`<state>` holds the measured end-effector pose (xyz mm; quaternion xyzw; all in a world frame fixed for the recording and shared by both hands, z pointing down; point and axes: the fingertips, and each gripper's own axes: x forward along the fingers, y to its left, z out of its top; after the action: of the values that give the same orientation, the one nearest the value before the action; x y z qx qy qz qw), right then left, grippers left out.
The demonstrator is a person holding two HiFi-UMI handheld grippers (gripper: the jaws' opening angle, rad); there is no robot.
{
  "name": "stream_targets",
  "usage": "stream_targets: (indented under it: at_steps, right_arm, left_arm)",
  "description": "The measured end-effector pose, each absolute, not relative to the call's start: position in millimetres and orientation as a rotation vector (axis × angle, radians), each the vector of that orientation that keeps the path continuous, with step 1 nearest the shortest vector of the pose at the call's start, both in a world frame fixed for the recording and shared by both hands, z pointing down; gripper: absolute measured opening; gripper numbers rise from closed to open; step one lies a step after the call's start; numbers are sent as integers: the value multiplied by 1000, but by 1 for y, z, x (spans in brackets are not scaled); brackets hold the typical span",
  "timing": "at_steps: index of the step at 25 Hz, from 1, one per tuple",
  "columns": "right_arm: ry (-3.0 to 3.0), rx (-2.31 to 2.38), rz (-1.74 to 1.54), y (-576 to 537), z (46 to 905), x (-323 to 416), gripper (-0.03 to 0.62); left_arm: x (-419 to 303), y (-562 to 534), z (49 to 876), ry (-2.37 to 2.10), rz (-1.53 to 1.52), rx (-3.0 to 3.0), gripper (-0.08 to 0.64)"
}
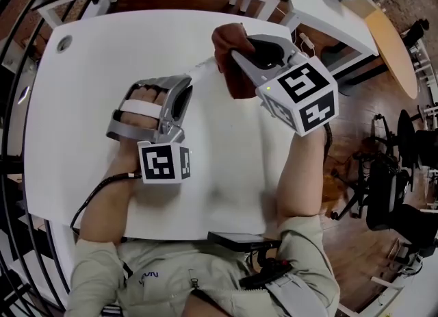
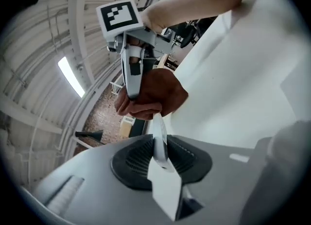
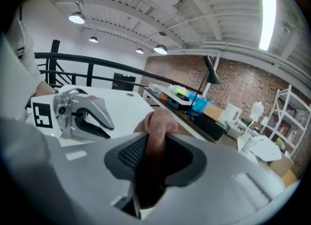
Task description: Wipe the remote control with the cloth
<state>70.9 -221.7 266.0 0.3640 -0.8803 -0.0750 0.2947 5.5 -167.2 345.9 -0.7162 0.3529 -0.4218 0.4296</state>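
Our left gripper (image 1: 183,93) is clamped narrow on the slim white remote control (image 2: 159,139). It holds the remote clear of the table (image 1: 82,103), we judge to present its far end. There our right gripper (image 1: 241,54) pinches the bunched brown cloth (image 1: 229,69) against it for rubbing.

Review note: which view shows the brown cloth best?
Left gripper view: the bunched brown cloth shows nearly whole, held by the right gripper. Head view hides part behind that gripper; right gripper view shows only a pinched fold.
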Motion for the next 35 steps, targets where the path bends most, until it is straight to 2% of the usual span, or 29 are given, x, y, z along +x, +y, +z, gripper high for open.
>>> stream_targets:
  at_steps: [7, 18, 24, 35]
  right_arm:
    - [-2293, 1142, -303, -233, 251, 72, 103]
    - [-2445, 697, -408, -163, 251, -14, 100]
    - [-2670, 1068, -370, -189, 187, 40, 100]
    - [-2785, 1489, -206, -231, 173, 101, 101]
  left_arm:
    - [8, -164, 317, 921, -927, -1557, 97]
    - [-4, -168, 303, 1028, -826, -1685, 95]
    - [-7, -168, 288, 1125, -621, -2095, 95]
    - [-18, -163, 238, 1156, -123, -2546, 91]
